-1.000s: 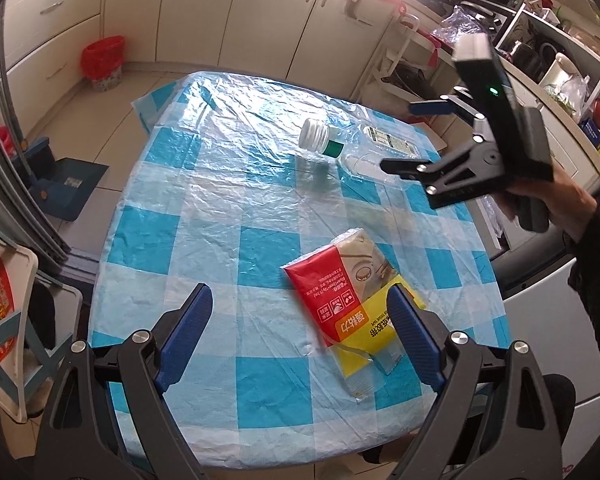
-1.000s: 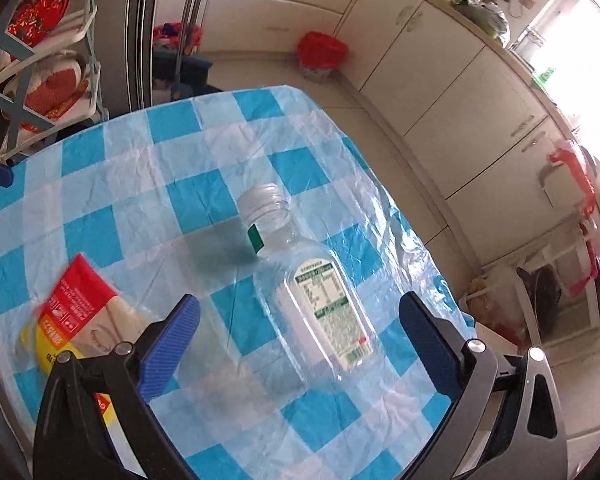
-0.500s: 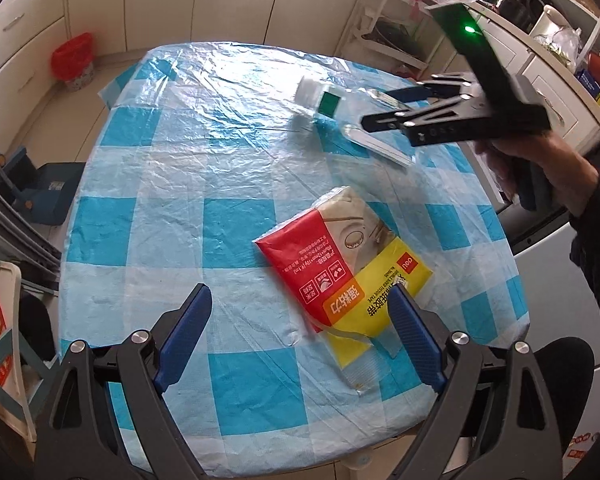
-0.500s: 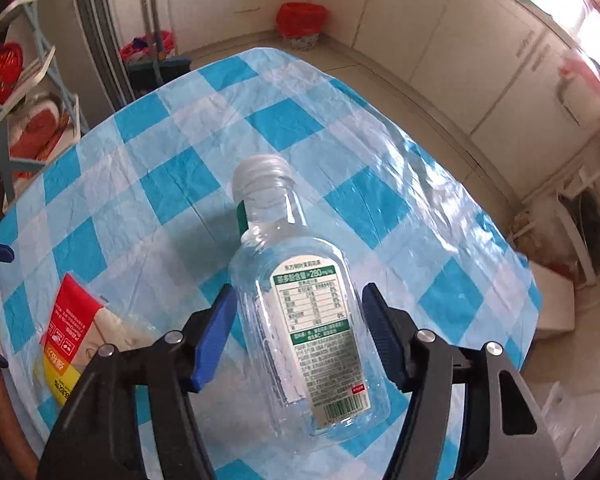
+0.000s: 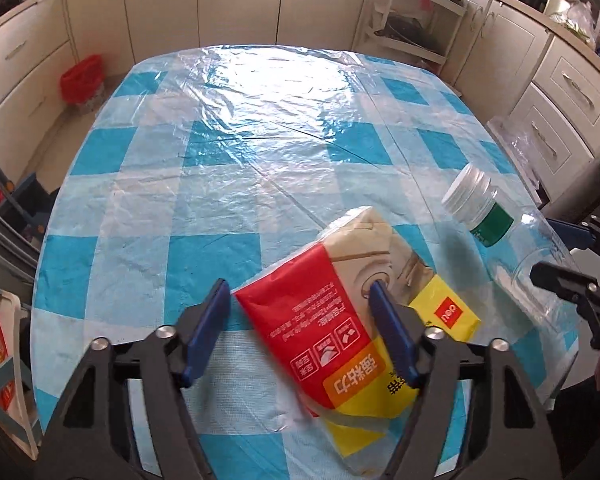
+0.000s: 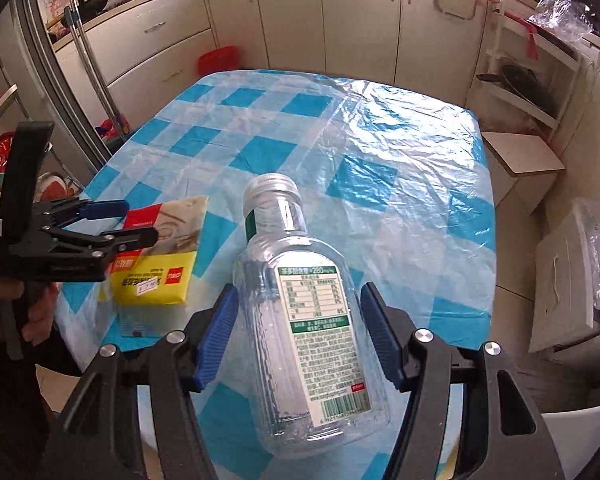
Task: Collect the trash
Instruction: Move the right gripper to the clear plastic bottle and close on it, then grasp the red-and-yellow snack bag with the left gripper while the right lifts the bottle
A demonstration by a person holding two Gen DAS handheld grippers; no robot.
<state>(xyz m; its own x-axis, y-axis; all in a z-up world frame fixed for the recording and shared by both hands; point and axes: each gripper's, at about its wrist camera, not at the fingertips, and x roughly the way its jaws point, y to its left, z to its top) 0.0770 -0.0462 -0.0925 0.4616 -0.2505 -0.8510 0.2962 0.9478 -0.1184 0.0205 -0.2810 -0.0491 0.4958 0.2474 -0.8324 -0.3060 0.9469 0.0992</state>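
2 grippers in view, each astride 1 piece of trash on the checked table.
Left gripper (image 5: 300, 308): jaws have just been closing; the packet lies between them. Right blue pad (image 5: 392, 336) overlaps the packet's right edge; left pad stands just clear of the red corner. Cannot tell whether the packet is pinched.
Packet (image 5: 340, 308): flat plastic wrapper, red, beige and yellow, printed text upside down in the left wrist view; lower centre of frame, lying on the tablecloth. In the right wrist view it sits at centre left, with the left gripper's fingers over its left end.
Right gripper (image 6: 297, 320): jaws have just been closing, and are clamped on the bottle body, 1 blue pad on each side.
Bottle (image 6: 300, 304): clear, empty plastic, white screw cap, green neck band, white and green label facing up. Fills the lower centre of the right wrist view, cap pointing up-frame. In the left wrist view it is at the right edge, cap toward upper left, to the right of the packet.
Tablecloth (image 5: 259, 140): blue and white checks under a clear, wrinkled plastic sheet; upper half bare, glare at top centre.
Red bin (image 5: 81, 80): on the floor, upper left of the left wrist view, against the cream cabinets (image 5: 239, 0).
Hand (image 6: 39, 308): on the left gripper's handle, left edge of the right wrist view.
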